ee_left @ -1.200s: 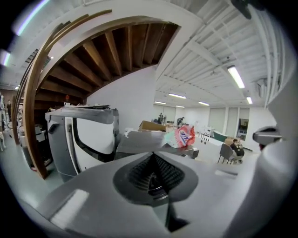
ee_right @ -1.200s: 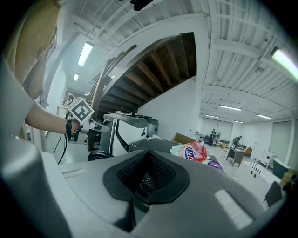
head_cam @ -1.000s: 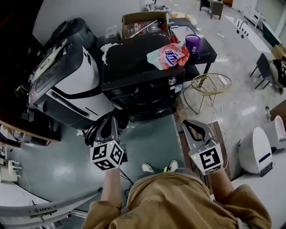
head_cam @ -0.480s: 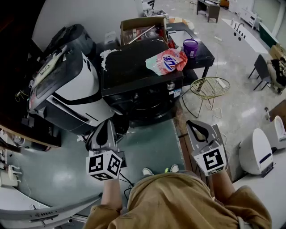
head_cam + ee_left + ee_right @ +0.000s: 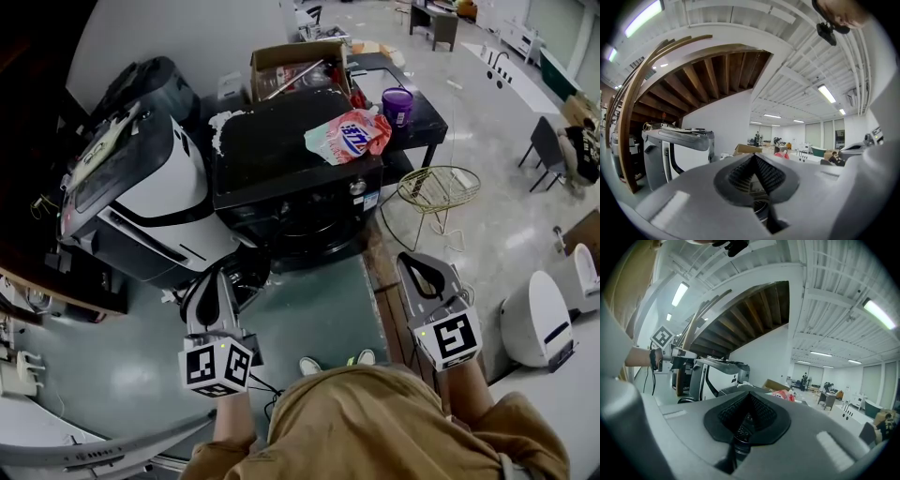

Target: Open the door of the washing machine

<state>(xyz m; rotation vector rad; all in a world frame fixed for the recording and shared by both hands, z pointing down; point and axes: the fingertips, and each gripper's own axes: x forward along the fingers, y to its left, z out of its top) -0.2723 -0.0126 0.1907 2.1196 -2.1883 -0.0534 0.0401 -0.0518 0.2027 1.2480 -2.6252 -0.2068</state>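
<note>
The left gripper point(image 5: 217, 277) is held at the lower left of the head view, and the right gripper point(image 5: 413, 261) at the lower right. In the gripper views both pairs of jaws are seen pressed together, with nothing between them. Both grippers are pointed toward the washing machine point(image 5: 298, 159), which is located at upper centre and is touched by neither. Its dark front is turned toward the lower edge of the frame. Whether the door point(image 5: 309, 227) is closed cannot be made out. A pink bag point(image 5: 349, 134) is laid on its top. A white machine point(image 5: 150, 192) is placed to its left. To its right, a purple cup point(image 5: 400, 97) is set on a black table point(image 5: 422, 117), and a wire stand point(image 5: 441, 186) is placed on the floor.
</note>
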